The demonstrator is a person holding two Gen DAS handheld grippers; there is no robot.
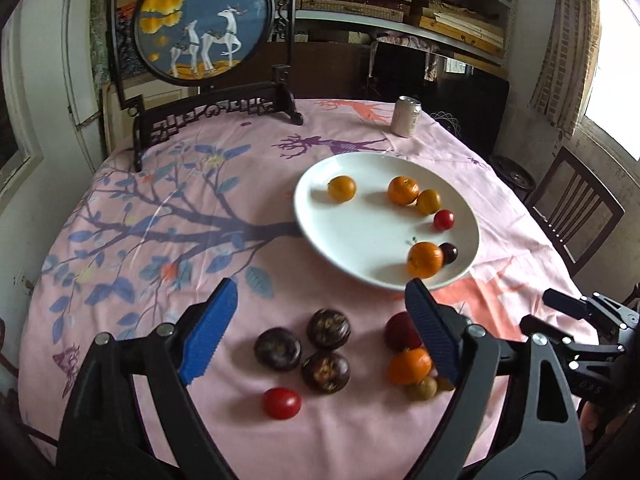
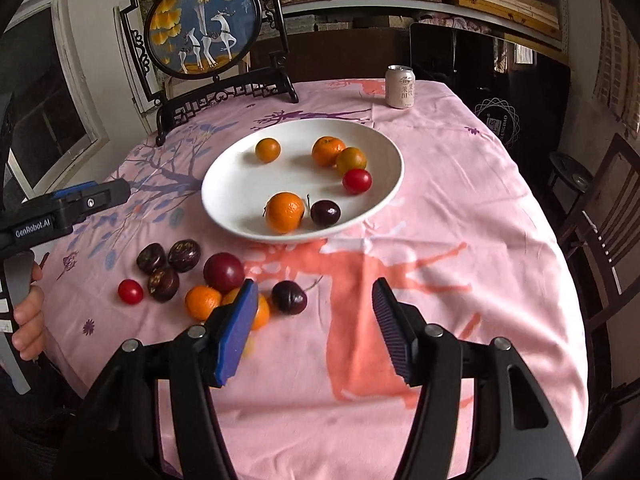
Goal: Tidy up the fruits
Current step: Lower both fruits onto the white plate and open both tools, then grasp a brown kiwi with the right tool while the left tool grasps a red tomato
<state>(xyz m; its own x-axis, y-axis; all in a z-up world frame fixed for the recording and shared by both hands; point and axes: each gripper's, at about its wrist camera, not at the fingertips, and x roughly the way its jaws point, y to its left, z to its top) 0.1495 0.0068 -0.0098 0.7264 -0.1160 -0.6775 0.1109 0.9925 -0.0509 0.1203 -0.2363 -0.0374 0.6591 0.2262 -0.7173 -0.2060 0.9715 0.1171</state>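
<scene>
Fruit (image 2: 224, 273) lies loose on the table (image 2: 460, 208), clustered just ahead of the right gripper (image 2: 314, 334) beside its left finger, while more sits on the plate (image 2: 236, 184) beyond. Both grippers, left gripper (image 1: 320, 332) included, are spread wide and hold nothing. Better to centre one piece between the fingers before closing, gently, since round fruit rolls. Pink printed cloth covers the table; a can (image 2: 400, 87) and shelves stand behind.

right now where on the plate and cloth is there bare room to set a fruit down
Free: the plate's left-centre, between the lone top orange and the front orange; also bare cloth right of the plate. Crowded: the plate's right side, and the loose fruit pile front-left.
</scene>
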